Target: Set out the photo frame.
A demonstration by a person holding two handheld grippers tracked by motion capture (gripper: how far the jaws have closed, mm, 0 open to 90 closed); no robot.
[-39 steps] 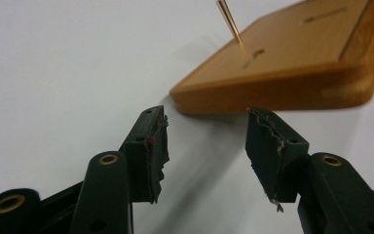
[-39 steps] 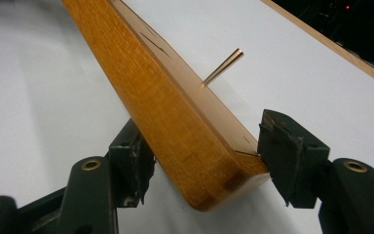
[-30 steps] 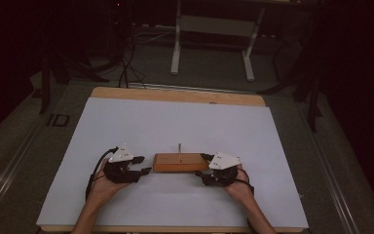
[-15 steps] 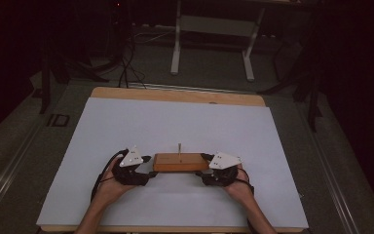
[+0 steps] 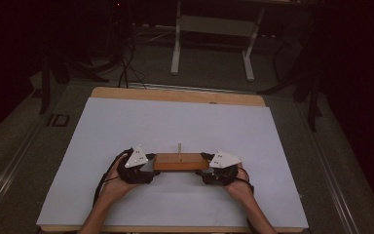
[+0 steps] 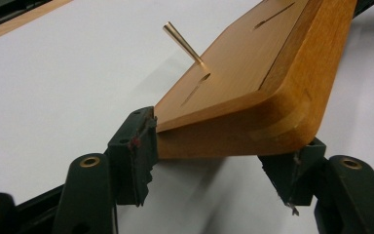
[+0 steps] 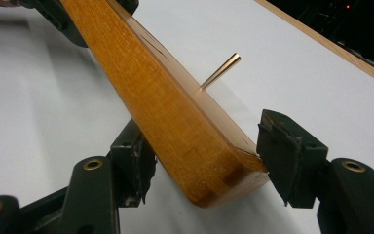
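- A long, flat wooden block is held between the two grippers, one at each of its short ends, near the front edge of the table.
- The left gripper is clamped on the block's left end: in the left gripper view its black jaws press against both sides of the rounded end, the notched pads touching the wood.
- The right gripper is seen around the opposite end; one pad lies against the wood, while the other stands at the corner of the end face — whether it grips or merely touches cannot be told.
- The wood is honey-orange, smooth and varnished, with rounded corners, a visible glue line along the side and narrow slots cut into its top face.
- A thin brass-coloured pin rises from the top face, about midway between the grippers; it is slender, metallic and cylindrical.
- In the high view the left gripper and right gripper each carry a pale grey three-cornered plate, and a hand is seen behind each.
- The table is covered by a matt white sheet, with a pale wooden border showing at its far edge.
- Beyond the far edge, well away from both grippers, white metal legs of a frame stand on a dark floor — cables trail beside them.
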